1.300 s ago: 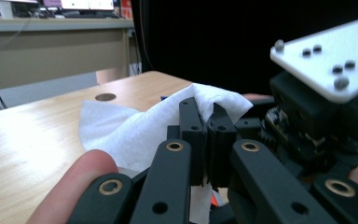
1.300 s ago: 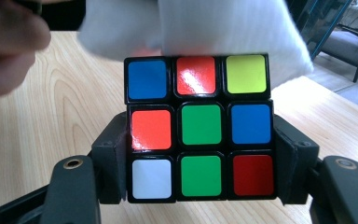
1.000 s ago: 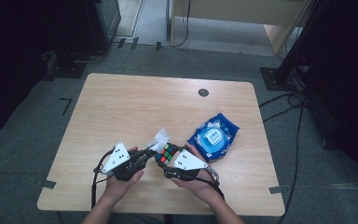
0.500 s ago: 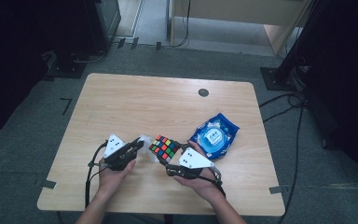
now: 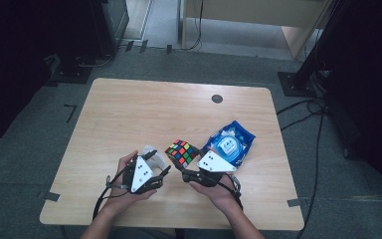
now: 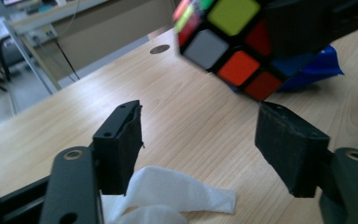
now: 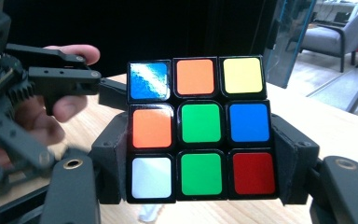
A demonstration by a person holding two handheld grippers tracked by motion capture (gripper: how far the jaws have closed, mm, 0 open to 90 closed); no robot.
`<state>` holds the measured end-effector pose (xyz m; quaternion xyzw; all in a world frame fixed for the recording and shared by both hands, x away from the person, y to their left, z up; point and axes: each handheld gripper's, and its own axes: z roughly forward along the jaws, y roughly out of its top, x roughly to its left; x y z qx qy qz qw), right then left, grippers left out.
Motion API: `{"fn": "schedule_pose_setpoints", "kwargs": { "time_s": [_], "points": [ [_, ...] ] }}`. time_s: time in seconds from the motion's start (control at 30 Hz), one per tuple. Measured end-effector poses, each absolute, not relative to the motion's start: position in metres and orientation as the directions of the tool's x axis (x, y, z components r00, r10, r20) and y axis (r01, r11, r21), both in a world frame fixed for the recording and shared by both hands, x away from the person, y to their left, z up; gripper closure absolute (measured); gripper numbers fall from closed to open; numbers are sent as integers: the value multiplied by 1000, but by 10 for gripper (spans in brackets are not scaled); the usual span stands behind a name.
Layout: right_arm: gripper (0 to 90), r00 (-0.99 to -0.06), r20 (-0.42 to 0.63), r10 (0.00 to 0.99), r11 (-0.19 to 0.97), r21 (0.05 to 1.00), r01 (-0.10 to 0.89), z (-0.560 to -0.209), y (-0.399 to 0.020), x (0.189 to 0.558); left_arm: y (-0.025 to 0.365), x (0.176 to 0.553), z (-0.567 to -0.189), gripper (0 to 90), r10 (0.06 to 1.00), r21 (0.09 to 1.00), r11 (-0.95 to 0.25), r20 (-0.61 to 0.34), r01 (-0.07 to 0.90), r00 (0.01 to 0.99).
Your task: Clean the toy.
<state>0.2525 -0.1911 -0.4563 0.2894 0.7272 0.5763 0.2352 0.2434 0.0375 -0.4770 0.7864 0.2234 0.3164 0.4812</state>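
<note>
Left gripper (image 5: 160,164): jaws stand wide apart and have just been opening; nothing is between them. A white wipe (image 6: 168,193) lies on the table (image 5: 129,114) directly below the jaws, free of both pads — it reads as released, or as not yet picked up; which of the two cannot be told. The gripper sits low over the near edge, aimed toward the cube.

Cube (image 5: 181,152): held clear of the table near its centre front, just left of the blue pack (image 5: 229,144). In the left gripper view it hangs above and ahead of the open jaws, well within reach.

Right gripper (image 7: 199,179): jaws clamped on the cube's two side faces, one pad on each. The grip presents a full face toward the left gripper — a sensible hold for wiping, since the exposed faces stay unobstructed.

Blue pack: flat on the table, right of the cube, likely the source of the wipe.
</note>
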Motion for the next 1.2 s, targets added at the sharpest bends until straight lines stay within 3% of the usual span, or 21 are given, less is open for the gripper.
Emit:
{"fn": "schedule_pose_setpoints", "kwargs": {
  "time_s": [0.1, 0.37, 0.57, 0.73, 0.93, 1.2],
  "points": [
    [350, -729, 23, 684, 163, 970, 183, -455, -186, 250, 32, 238, -479, 260, 643, 880, -475, 346, 2, 684],
    [350, -743, 102, 661, 155, 951, 269, -454, -179, 248, 22, 230, -484, 239, 586, 817, -571, 479, -86, 654],
    [350, -751, 157, 641, 162, 929, 332, -456, -176, 249, 19, 228, -484, 251, 586, 810, -576, 502, -109, 636],
    [349, -756, 192, 626, 182, 907, 381, -459, -171, 250, 17, 226, -487, 314, 573, 799, -589, 520, -123, 634],
    [340, -752, 266, 603, 154, 886, 437, -460, -171, 257, 24, 228, -486, 336, 592, 827, -555, 464, -84, 659],
    [321, -792, 247, 558, 106, 926, 363, -448, -170, 263, 77, 240, -479, 338, 735, 891, -451, 332, 60, 592]
  ]
}}
